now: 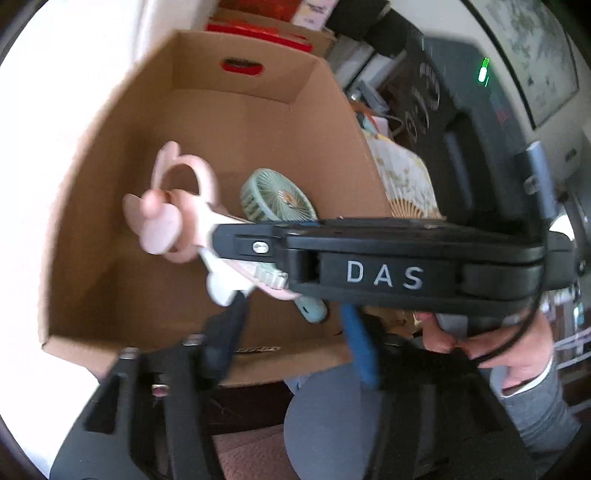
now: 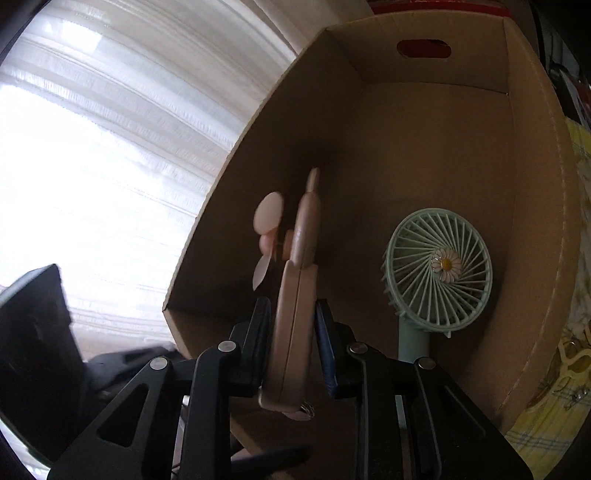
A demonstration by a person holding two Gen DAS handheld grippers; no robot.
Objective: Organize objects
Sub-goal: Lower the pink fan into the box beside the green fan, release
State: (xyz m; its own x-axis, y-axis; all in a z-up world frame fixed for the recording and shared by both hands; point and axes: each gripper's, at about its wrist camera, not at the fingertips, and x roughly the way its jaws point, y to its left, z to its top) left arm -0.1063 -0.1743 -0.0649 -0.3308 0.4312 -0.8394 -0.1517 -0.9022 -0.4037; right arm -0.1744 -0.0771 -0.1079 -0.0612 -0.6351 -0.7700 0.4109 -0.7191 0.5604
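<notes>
Pink fan (image 2: 291, 325) is clamped by its handle in the right tool (image 2: 291, 354) over the cardboard box (image 2: 424, 122), where a green fan (image 2: 439, 269) lies; the left tool (image 1: 291, 354) is seen spread wide.

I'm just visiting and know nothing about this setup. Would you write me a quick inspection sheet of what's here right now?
Surface: mostly hidden; the cardboard box fills both views.
Job's things: pink handheld fan held over the open box; green handheld fan with a daisy centre already lying inside.
Clutter: paper folding fan beside the box; yellow patterned cloth on its other side.
Grippers: right tool clamps the pink fan's handle; left tool is low in its own view, fingers apart, nothing between them.
Cables: black cable near the person's hand.
Surroundings: bright curtained window; red boxes behind the carton.
</notes>
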